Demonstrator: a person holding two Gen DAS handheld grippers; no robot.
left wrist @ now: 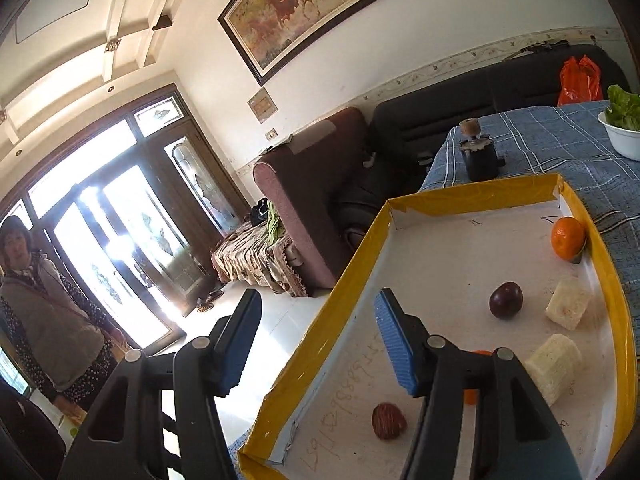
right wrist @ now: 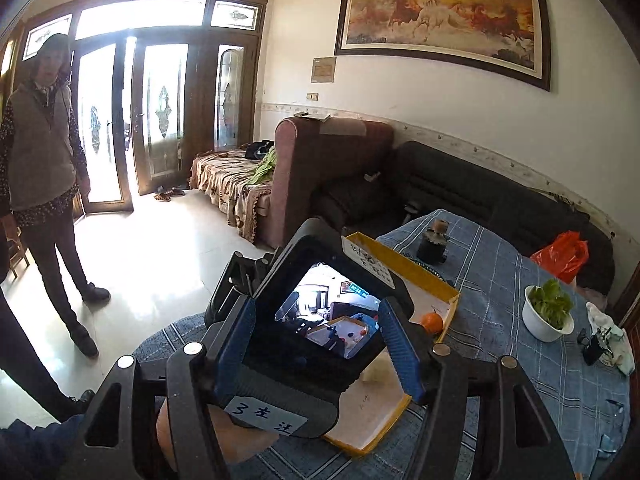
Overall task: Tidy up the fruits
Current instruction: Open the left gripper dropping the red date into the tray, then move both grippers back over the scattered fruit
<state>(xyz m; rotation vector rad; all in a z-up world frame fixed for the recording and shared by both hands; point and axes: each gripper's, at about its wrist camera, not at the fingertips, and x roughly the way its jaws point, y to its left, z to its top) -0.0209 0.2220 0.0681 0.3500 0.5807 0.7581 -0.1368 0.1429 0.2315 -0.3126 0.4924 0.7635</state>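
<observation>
Left gripper (left wrist: 316, 344) open, empty, above the yellow-rimmed tray (left wrist: 352, 268). Inside the tray: orange (left wrist: 567, 238), dark plum (left wrist: 506, 300). Right gripper (right wrist: 316, 344) open, behind the left unit.

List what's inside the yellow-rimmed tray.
Inside the tray: a tangerine, a dark plum, a reddish fruit and two pale blocks. Another orange item is mostly hidden behind the left gripper.
</observation>
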